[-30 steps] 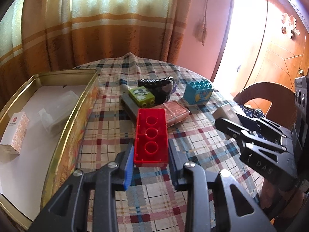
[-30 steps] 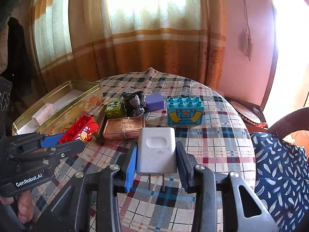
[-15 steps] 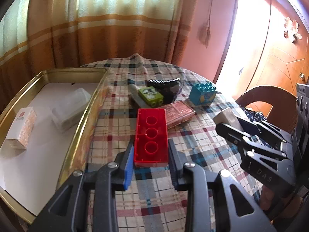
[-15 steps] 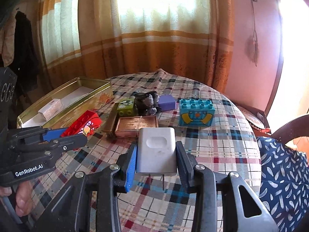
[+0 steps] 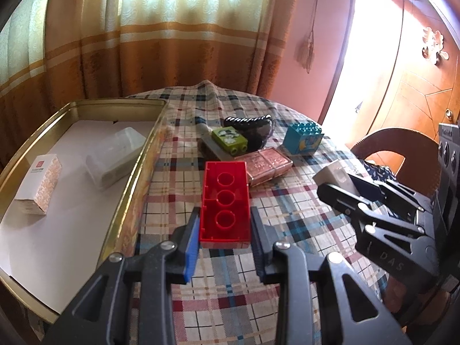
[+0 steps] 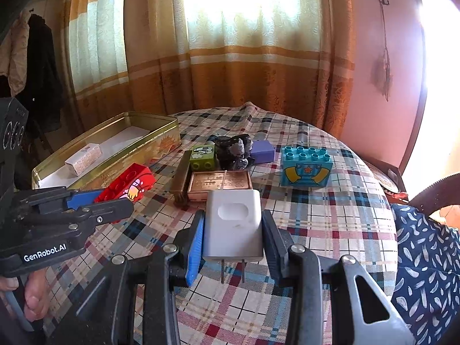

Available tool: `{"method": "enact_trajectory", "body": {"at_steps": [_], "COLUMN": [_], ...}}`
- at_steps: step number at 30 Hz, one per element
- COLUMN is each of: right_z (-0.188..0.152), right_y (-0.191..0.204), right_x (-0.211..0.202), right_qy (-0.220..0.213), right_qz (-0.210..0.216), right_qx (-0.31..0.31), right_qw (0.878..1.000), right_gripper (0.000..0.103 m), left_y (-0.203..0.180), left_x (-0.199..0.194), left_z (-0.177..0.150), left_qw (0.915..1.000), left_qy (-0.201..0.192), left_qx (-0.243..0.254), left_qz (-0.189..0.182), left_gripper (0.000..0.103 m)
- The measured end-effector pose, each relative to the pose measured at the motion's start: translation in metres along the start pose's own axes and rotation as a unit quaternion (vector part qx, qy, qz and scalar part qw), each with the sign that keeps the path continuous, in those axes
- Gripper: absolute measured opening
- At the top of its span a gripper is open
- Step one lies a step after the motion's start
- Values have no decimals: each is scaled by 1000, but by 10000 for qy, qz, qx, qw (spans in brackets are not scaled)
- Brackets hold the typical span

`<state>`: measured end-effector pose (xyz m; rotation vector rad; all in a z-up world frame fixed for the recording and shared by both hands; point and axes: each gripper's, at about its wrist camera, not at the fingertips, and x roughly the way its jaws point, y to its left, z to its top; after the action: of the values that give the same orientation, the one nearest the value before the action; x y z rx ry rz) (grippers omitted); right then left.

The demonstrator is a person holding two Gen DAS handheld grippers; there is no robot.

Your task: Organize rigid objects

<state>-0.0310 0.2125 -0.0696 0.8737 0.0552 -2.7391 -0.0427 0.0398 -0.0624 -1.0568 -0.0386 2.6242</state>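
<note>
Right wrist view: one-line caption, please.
Right gripper clamps a white charger above the plaid table; left gripper holds a red brick.

Round plaid-clothed table (image 6: 330,230) with gold tin (image 6: 138,146) (open), blue brick (image 6: 306,166)

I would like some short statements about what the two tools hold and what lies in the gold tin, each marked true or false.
1. The left tool grips a red plastic building brick. True.
2. The right tool is empty. False: it is shut on a white plug-in charger, prongs pointing toward the camera.
3. The gold metal tin holds a small patterned carton and a clear plastic box. True.
4. The blue studded brick lies inside the tin. False: it stands on the checked tablecloth.
5. The green brick sits beside a copper-coloured flat case. True.
</note>
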Motion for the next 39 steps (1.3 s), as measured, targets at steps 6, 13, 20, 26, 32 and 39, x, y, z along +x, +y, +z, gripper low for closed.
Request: {"method": "enact_trajectory", "body": {"at_steps": [6,13,20,26,32,39], "right_z": [0,-1,-2,-3,-4,-6], "right_y": [1,5,9,13,19,27], "right_x": [-1,-2,-3,-4,-5,-6], "right_qy": [5,-16,-42,-52,-46,-73], "right_qz": [63,95,106,142,202,241], "right_qx": [30,-2,-46,-91,-119,-214], "right_qw": [10000,10000,9999,9998,9997,9995], "right_gripper": [40,40,40,40,40,40], "left_y": [2,2,-1,-3,-2,-4], "left_x": [-5,-9,-14,-17,-19,-25], "left_z": [-3,-6,-9,-10,-12,-14], "left_qw": [10000,9999,9996,9991,9989,9980], "left_qy": [-37,-117,-230,-298,-372,-534], "left_qx": [29,88,175,250,247,311], "left_qz": [21,27,60,139,128,144], "left_gripper": [30,30,30,30,30,30]}}
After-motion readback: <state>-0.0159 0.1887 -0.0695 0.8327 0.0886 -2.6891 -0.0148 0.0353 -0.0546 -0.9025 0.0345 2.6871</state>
